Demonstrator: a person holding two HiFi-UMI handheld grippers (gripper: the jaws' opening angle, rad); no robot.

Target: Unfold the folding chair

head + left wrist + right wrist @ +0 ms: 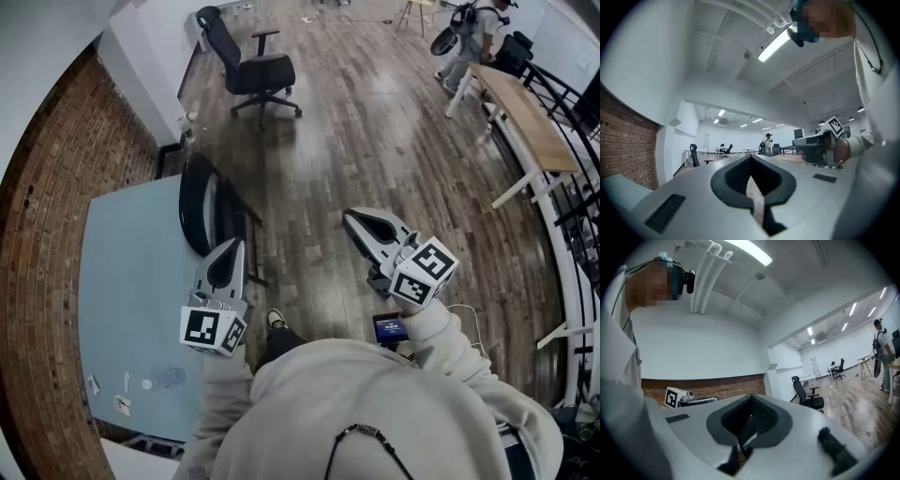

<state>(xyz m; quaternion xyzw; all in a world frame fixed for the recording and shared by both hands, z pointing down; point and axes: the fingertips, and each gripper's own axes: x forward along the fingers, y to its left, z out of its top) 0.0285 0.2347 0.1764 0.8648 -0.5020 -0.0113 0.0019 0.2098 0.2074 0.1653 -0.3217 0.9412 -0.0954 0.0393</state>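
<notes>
The folded black chair [201,216] stands on edge on the wood floor, against the right edge of a light blue surface [131,291]. My left gripper [234,247] is held level just in front of the chair's lower end, its jaws shut with nothing between them. My right gripper [352,217] hovers over bare floor well to the right of the chair, also shut and empty. In the left gripper view the closed jaws [751,158] point across the room, with the right gripper [818,145] beside them. The right gripper view shows its closed jaws [751,399] and the left gripper [682,398].
A black office chair [255,71] stands on the floor beyond the folded chair. A long wooden table [527,120] and a railing [572,187] run along the right side. A person [469,37] stands at the far right. A brick wall [47,216] borders the left.
</notes>
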